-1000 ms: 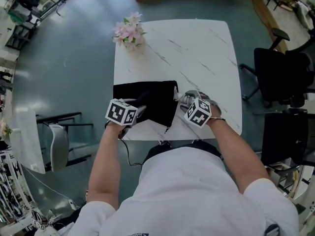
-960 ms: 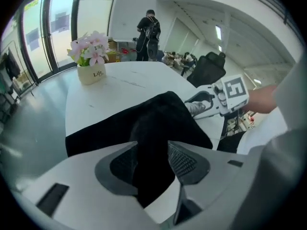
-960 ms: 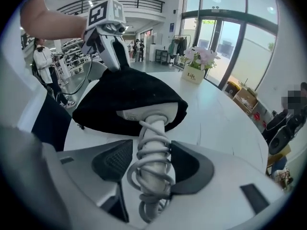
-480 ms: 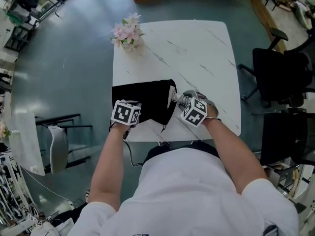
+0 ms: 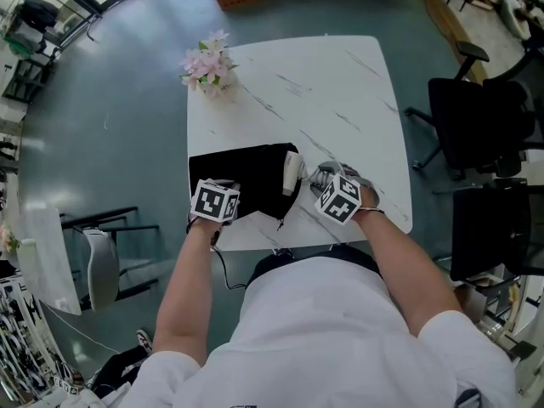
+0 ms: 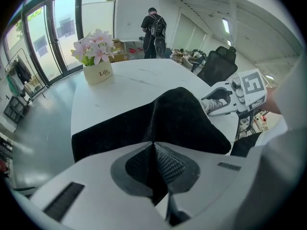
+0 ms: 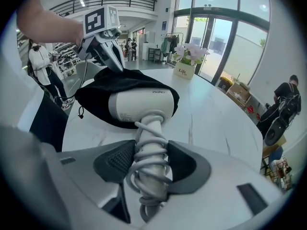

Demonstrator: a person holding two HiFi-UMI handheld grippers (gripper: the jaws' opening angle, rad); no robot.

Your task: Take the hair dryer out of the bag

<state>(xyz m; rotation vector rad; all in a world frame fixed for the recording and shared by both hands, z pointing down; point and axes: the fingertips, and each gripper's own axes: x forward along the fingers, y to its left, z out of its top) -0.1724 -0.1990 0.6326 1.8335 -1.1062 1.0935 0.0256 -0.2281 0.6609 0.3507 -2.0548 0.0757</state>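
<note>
You stand at a white, marble-patterned table point(image 5: 340, 92) on a grey-green floor. A pot of pink flowers point(image 5: 204, 64) sits at the table's far left corner, and black office chairs point(image 5: 476, 117) stand off to the right. Both your forearms reach forward over the near edge, with the wrists tipped so the grippers point steeply down at the tabletop.

Your left gripper point(image 6: 154, 150) has its jaws pinched tight together on a fold of the black bag point(image 6: 184, 119). Your right gripper point(image 7: 149, 164) has just been closing its jaws, and they now clamp the handle of the hair dryer point(image 7: 141, 104).

The hair dryer is white, with a pale cord wound in coils round its handle. Its barrel lies at the bag's right-hand opening, ringed by the black cloth, and the handle sticks out toward you. The bag lies on the near left part of the table.
</note>
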